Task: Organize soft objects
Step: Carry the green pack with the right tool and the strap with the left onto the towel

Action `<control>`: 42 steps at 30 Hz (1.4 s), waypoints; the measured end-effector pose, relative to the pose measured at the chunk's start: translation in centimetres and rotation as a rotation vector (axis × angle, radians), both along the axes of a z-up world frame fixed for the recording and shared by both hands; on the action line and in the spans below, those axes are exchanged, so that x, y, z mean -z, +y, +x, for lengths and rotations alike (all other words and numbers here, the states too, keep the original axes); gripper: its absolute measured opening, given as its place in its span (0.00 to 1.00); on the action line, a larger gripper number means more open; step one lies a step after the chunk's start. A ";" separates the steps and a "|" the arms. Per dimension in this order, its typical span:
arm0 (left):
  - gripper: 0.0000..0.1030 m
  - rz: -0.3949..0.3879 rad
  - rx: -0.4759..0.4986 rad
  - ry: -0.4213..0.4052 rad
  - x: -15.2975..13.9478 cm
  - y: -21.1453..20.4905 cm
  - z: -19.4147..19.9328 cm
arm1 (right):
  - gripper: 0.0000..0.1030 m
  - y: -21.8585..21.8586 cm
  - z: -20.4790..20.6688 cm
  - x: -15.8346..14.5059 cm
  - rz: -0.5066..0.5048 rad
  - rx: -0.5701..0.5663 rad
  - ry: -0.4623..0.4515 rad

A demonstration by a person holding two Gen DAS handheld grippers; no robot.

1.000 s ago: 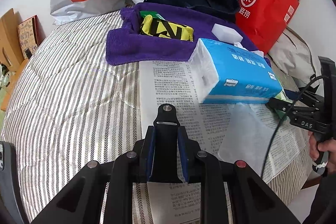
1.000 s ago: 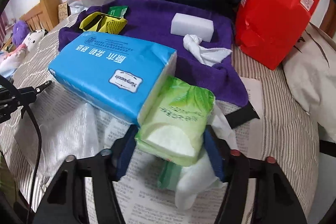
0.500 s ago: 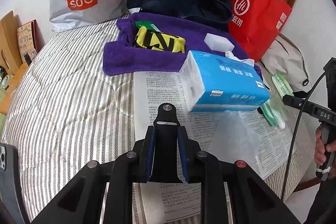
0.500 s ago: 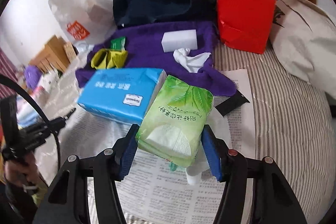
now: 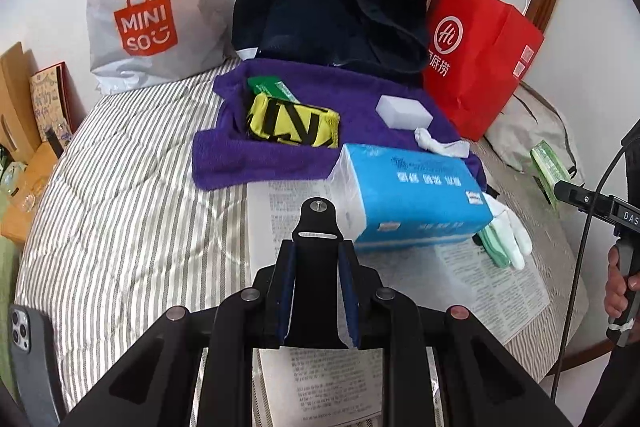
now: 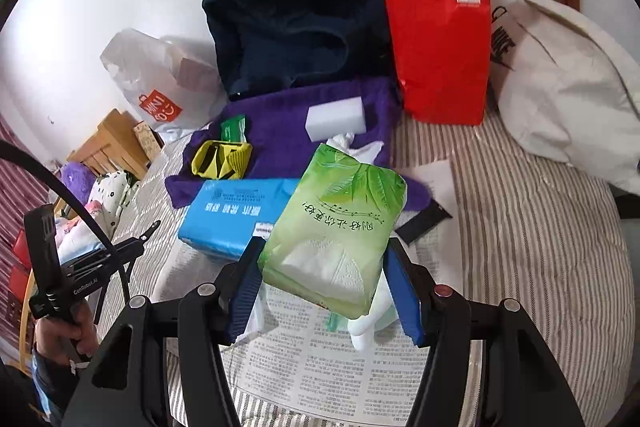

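A soft green plastic-wrapped tissue pack (image 6: 334, 223) is held clamped in the right gripper (image 6: 324, 287) above the printed newspaper sheet (image 6: 320, 367), near the blue tissue pack (image 6: 236, 215), while a black strap (image 5: 318, 267) is pinched in the left gripper (image 5: 319, 291).

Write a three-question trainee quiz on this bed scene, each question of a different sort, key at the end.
1. True or false: the right gripper is clamped on the green soft tissue pack.
2. What lies on the purple towel beside the yellow-and-black folded cloth? A) white sponge block B) red paper bag C) blue tissue pack
3. Fill in: the left gripper holds a flat ____ bracket between its jaws.

Key: 1 true; 2 A; 3 black.
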State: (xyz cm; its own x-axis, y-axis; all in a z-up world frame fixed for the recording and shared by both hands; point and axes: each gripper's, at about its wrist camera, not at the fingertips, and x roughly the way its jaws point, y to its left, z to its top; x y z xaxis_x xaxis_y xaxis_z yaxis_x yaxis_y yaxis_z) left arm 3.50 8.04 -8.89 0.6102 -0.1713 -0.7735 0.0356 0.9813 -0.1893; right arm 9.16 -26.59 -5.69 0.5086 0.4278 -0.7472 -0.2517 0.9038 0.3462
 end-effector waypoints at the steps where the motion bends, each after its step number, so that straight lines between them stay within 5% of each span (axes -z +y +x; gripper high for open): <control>1: 0.20 0.001 0.002 -0.001 -0.1 0.0 0.2 | 0.57 0.0 0.1 -0.1 0.002 -0.001 -0.003; 18: 0.20 0.036 0.039 -0.020 -2.0 -0.9 4.2 | 0.57 2.8 3.0 -0.4 0.000 -0.054 -0.007; 42: 0.20 0.024 0.047 -0.034 -2.1 -0.3 13.8 | 0.57 9.1 13.8 2.3 -0.078 -0.130 0.040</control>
